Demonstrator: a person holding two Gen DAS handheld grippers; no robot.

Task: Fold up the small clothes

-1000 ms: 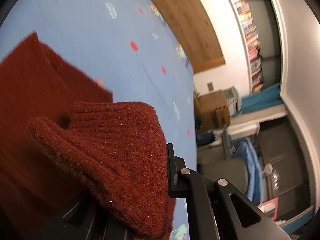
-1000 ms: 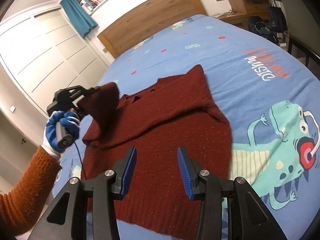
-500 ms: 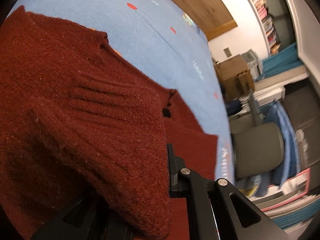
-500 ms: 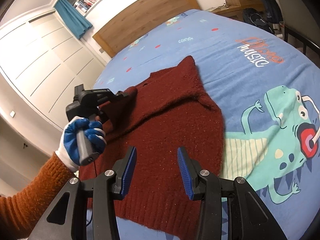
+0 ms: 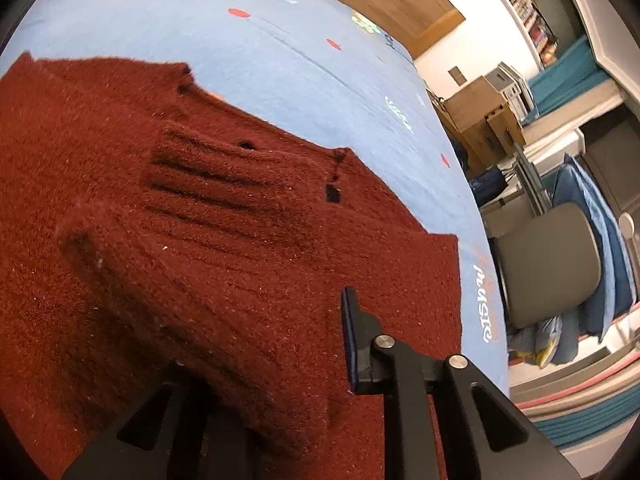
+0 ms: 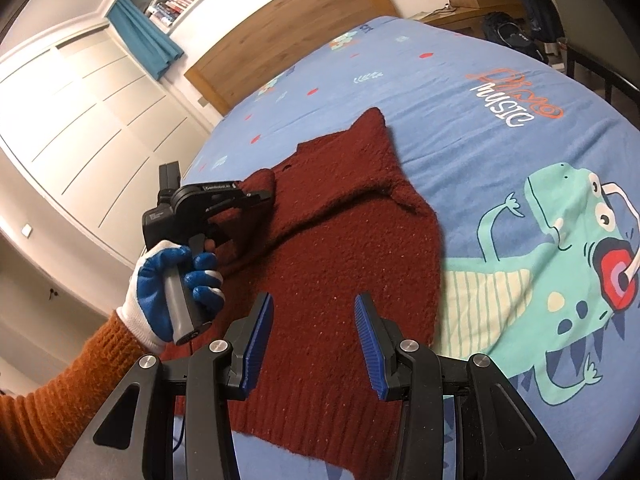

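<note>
On the blue bed cover (image 6: 460, 92) a dark red knitted sweater (image 6: 352, 248) lies spread flat, its ribbed hem nearest the right claw (image 6: 314, 340). That claw hangs above the hem with its blue-padded jaws at a middling gap, nothing between them. At the sweater's left side a gloved hand (image 6: 172, 288) holds the left claw (image 6: 260, 196), and the sleeve (image 5: 224, 248) lies folded in over the body and drapes across the claw's fingers. Its jaws have just been opening a little; the cuff is still between them, and the right pad (image 5: 349, 336) stands just clear of the wool.
</note>
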